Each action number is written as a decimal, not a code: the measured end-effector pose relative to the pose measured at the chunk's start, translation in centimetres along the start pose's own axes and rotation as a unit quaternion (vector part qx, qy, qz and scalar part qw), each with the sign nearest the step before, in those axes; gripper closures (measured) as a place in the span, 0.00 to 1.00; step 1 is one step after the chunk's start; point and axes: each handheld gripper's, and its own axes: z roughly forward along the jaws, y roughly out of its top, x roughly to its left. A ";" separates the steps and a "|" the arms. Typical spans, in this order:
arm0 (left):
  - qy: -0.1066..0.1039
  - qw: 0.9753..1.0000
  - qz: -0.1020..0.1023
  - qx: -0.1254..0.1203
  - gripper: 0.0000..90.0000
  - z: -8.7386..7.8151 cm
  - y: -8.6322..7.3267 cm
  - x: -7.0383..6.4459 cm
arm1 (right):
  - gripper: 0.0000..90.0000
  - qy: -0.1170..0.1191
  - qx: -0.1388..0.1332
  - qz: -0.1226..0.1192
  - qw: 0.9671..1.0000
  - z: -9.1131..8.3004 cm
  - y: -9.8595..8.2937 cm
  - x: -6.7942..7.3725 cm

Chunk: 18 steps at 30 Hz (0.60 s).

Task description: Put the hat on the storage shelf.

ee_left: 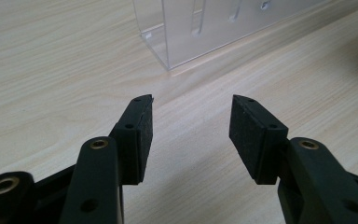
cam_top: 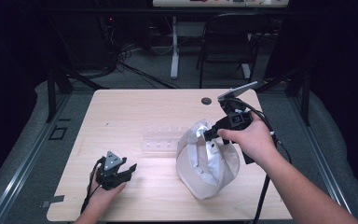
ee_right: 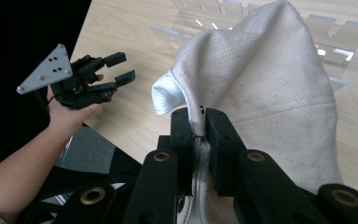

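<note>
While right gripper (ee_right: 199,126) pinches cloth bag (cam_top: 208,161) rim, bag contents hidden.

A: Where does the high view sit?
B: Above the near edge of the table (cam_top: 121,107), looking forward and down over its whole top.
A: And the gripper views?
B: Both close. The left skims the tabletop toward the clear rack (ee_left: 205,28); the right shares that rack (ee_right: 335,32).
</note>
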 end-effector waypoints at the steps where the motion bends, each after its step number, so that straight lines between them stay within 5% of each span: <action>1: 0.000 1.000 0.000 0.000 0.55 0.0 0.0 0.0 | 0.91 0.000 0.000 0.000 1.000 0.0 0.0 0.0; 18: -0.011 1.000 0.004 -0.008 0.54 0.0 0.2 -0.8 | 0.91 0.024 -0.046 0.008 0.999 -2.2 1.1 0.2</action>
